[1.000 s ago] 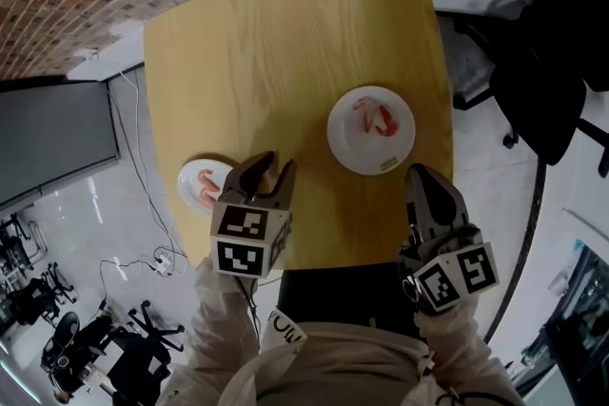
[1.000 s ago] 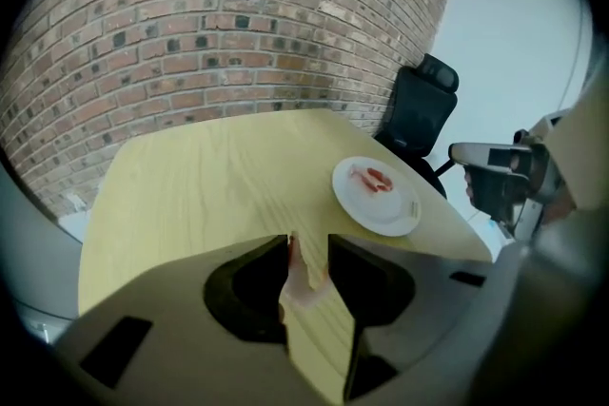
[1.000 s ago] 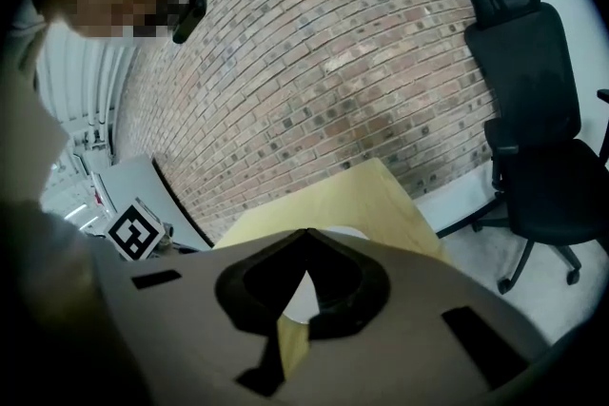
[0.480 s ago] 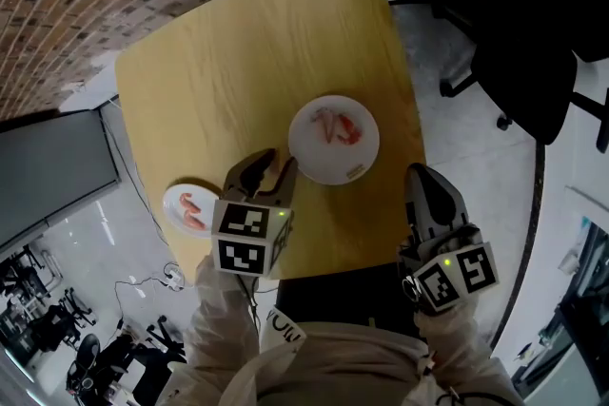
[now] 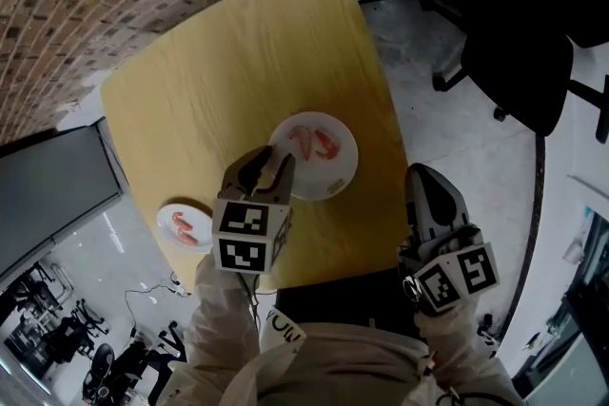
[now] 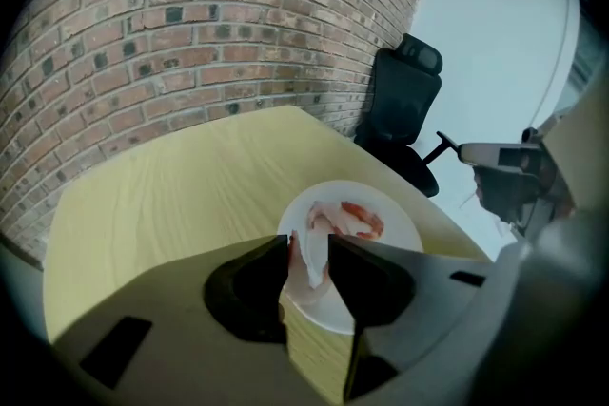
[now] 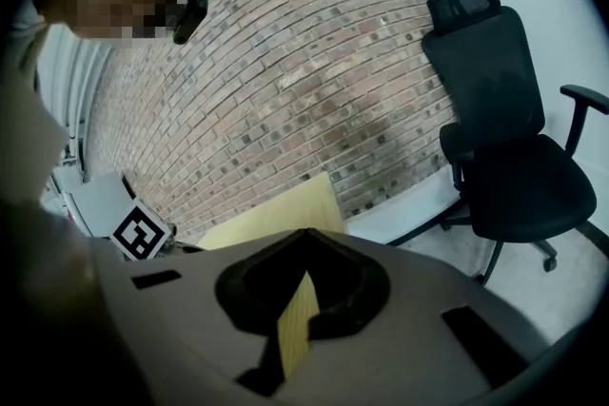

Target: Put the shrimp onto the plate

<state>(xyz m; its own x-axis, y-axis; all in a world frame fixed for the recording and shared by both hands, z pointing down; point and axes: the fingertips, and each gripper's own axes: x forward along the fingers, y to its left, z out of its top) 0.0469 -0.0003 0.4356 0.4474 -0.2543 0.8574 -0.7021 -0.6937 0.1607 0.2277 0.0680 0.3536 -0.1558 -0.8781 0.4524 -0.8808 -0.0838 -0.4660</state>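
Left hand-held gripper (image 5: 269, 171) is clamped on a shrimp (image 6: 309, 260), a pale pink piece pinched between the jaws and hanging a bit below the tips. It sits at the near-left rim of the big plate (image 5: 344, 174), angled steeply down. The plate holds plated shrimp (image 5: 317, 141) toward its far side, and the near half looks bare. Step in hand, as I read it, is carry and drop. To do it well, bring the tips further in over the bare near part, not the rim, and go low before letting go so the piece doesn't bounce off onto the desk (image 5: 209, 81). Open fully, since soft shrimp may stick to a pad. Right hand-held gripper (image 5: 433, 195) has its jaws together with nothing in them, and it is off the desk edge, well clear. Small plate (image 5: 164, 216) at the left edge has leftover shrimp (image 5: 183, 225), likely the next pick.
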